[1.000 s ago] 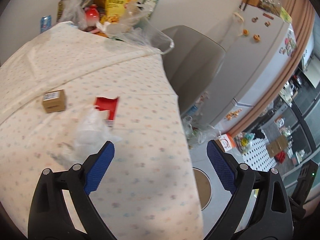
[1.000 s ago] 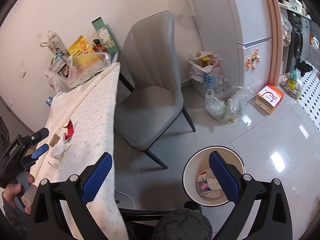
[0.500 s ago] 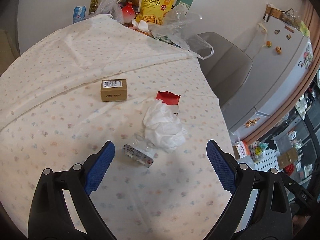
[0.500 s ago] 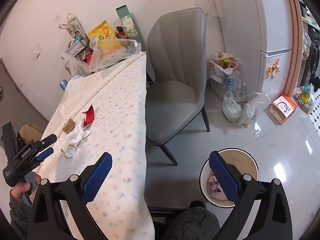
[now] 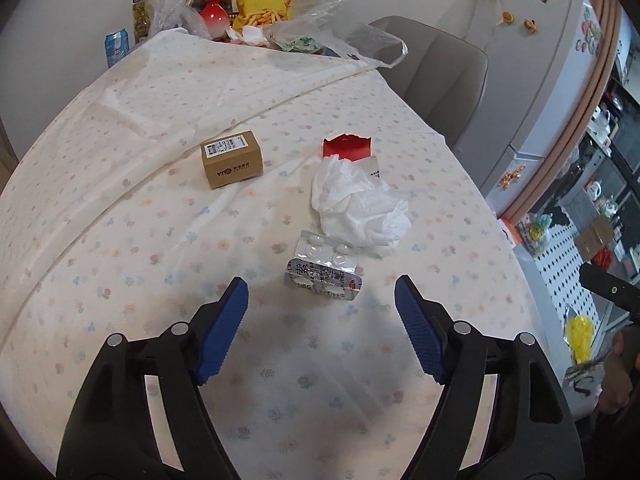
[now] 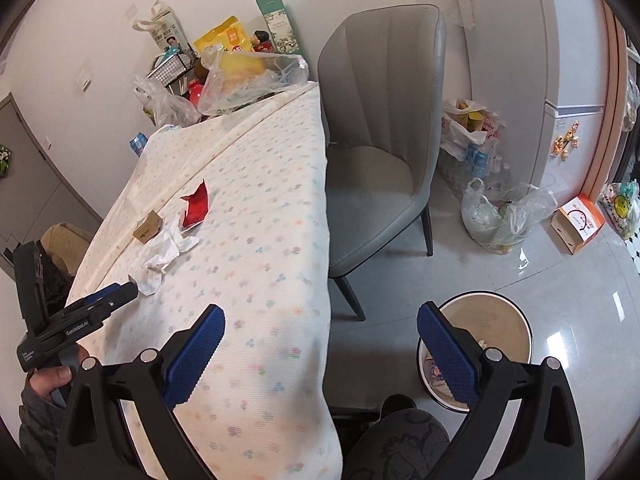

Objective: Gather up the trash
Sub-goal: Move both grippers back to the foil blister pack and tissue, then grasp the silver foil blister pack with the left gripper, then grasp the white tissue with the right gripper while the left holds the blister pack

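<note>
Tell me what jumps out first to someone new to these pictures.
A small litter cluster mid-table: a crumpled white tissue over a torn red packet, silver blister packs just before the left gripper, whose jaws are closing with nothing between them. A brown box sits apart; a round bin waits on the floor.

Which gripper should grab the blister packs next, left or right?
Left. The left gripper hangs right before the blister packs, its jaws closing with nothing between them yet. The right gripper is open at the table's edge, nearer the trash bin.
</note>
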Demonstrator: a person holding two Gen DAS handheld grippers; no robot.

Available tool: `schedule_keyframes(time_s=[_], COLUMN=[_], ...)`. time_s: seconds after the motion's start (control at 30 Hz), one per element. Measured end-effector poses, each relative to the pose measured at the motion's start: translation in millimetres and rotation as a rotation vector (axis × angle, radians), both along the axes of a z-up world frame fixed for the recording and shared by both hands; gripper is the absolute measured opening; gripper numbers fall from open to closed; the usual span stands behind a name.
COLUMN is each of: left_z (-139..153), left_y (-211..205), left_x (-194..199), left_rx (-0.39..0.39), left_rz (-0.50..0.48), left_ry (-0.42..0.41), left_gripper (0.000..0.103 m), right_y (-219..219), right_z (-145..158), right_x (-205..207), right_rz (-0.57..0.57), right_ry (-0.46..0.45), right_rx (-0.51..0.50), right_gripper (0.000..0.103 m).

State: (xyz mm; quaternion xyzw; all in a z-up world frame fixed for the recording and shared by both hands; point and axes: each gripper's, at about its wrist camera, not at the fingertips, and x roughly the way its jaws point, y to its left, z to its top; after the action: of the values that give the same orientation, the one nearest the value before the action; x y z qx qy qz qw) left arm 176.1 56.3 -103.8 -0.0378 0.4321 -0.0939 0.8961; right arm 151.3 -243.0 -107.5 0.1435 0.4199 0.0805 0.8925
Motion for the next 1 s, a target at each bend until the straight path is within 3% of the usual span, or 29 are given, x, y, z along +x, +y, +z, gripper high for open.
schedule_keyframes(time_s=[0.1, 0.2, 0.23, 0.83, 1.0], left_z=[-4.3, -10.4, -12.6, 4.9, 5.3], left_y=[-0.6, -3.8, -4.2, 44.4, 65.0], left_x=[8.0, 16.3, 18.4, -19.0, -28.4], left_rx=[0.006, -0.003, -0.007, -0.045, -0.048], left_rz=[-0.029, -0.052, -0.054, 0.141, 0.211], left_ry=[0.002, 0.019, 0.026, -0.049, -0.051], left_gripper=[0.070, 0.057, 0.043, 0.042, 0.042], right_y=[9.7, 18.7, 21.7, 111.8, 142.0], right_z=[-0.7, 0.7, 1.7, 17.7, 17.5], right_x=[2.2, 3.7, 4.3, 42.1, 57.9], right_rz=[0.015, 0.035, 0.041, 0.244, 0.302], right_ry=[0.003, 0.002, 0.000, -0.021, -0.008], right_rx=[-0.001, -0.006, -0.008, 0.008, 0.023], right_gripper=[0.094, 0.094, 0.094, 0.084, 0.072])
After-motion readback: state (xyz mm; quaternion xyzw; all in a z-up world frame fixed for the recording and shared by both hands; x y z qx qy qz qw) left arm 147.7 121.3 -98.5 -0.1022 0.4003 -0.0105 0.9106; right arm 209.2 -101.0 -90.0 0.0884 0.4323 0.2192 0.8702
